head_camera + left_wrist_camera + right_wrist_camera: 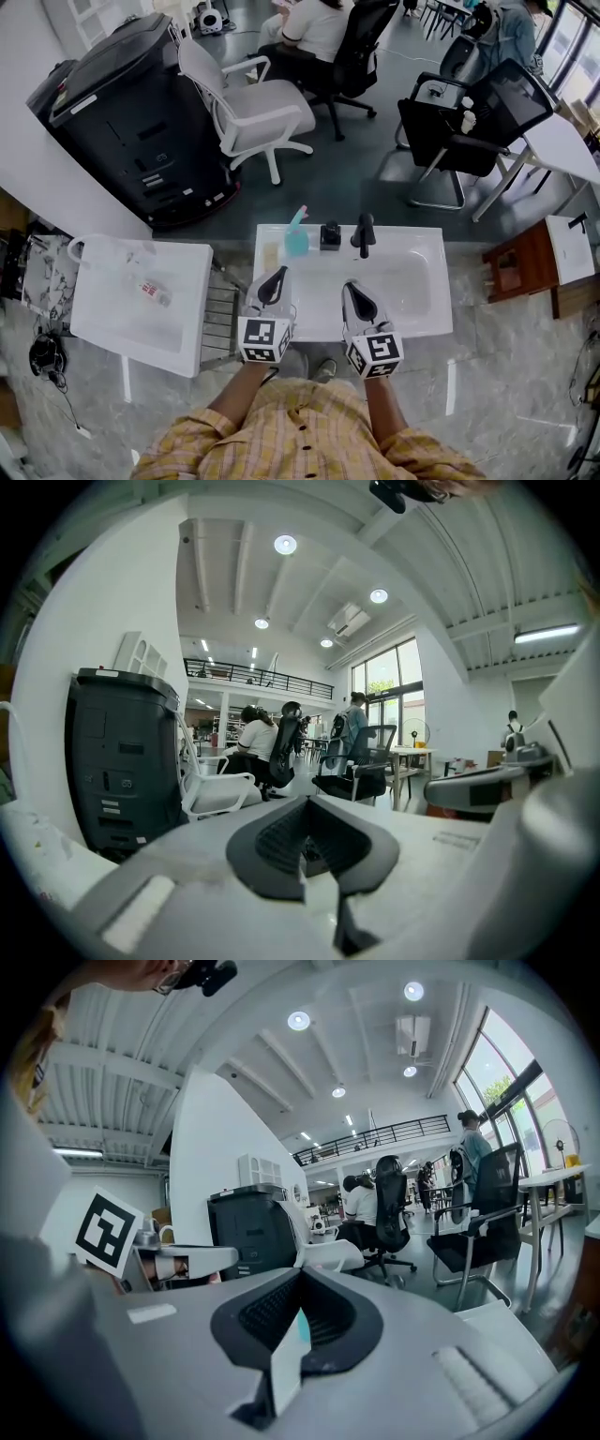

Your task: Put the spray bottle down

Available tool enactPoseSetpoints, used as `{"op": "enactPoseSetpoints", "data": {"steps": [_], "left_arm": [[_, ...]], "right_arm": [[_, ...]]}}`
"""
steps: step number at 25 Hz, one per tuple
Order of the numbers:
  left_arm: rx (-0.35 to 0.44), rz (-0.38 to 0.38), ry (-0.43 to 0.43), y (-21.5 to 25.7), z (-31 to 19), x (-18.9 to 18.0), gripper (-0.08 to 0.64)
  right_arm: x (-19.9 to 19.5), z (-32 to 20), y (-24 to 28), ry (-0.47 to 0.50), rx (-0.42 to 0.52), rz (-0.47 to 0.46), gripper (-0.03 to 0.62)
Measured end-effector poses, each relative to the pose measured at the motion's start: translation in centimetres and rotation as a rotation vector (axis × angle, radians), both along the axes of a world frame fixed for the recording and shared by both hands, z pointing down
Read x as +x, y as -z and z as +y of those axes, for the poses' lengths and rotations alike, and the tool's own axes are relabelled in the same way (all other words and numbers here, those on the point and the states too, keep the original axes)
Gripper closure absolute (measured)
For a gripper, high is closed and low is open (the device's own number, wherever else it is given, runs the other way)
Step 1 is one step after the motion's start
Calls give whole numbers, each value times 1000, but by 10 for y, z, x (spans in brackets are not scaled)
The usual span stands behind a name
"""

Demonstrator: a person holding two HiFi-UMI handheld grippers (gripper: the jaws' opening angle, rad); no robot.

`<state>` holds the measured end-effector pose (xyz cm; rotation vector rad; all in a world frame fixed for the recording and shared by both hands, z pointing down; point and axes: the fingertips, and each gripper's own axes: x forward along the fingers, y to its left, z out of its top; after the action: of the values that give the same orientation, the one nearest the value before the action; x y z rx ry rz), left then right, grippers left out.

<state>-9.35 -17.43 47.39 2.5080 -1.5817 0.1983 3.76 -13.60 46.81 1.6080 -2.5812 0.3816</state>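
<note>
Step in hand: set-down looks done; the teal translucent spray bottle (296, 236) stands upright on the back rim of the white rectangular sink (424, 236), just left of a small black boxy object (330, 235) and the black faucet (364, 234); neither gripper touches it.

Left gripper (277, 275): clenched on nothing, pads together in its own view; it hangs over the sink's near left corner, well apart from the bottle. Right gripper (353, 288): jaws likewise together and empty, over the basin's near side.

Next move, my judgement: little remains; I would keep both grippers clear of the bottle, since a knock from the left one could topple it into the basin.

Hard to make out: the bottle is small in the head view, so I cannot confirm its base sits fully on the rim; its nozzle direction is unclear. Both gripper views look out over the room's chairs, not down at the sink; the right gripper view shows only a teal sliver past its jaws.
</note>
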Motion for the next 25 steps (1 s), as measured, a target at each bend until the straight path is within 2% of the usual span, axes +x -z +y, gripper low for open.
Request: {"op": "enactPoseSetpoints", "data": {"steps": [13,25], "left_arm": [[16,34,-22,14,30,5,561],[48,8,-26,21,42,8,561]], "right_arm": [[-2,12,14,7,19,0,592],[-1,12,21,11,43,2,592]]}}
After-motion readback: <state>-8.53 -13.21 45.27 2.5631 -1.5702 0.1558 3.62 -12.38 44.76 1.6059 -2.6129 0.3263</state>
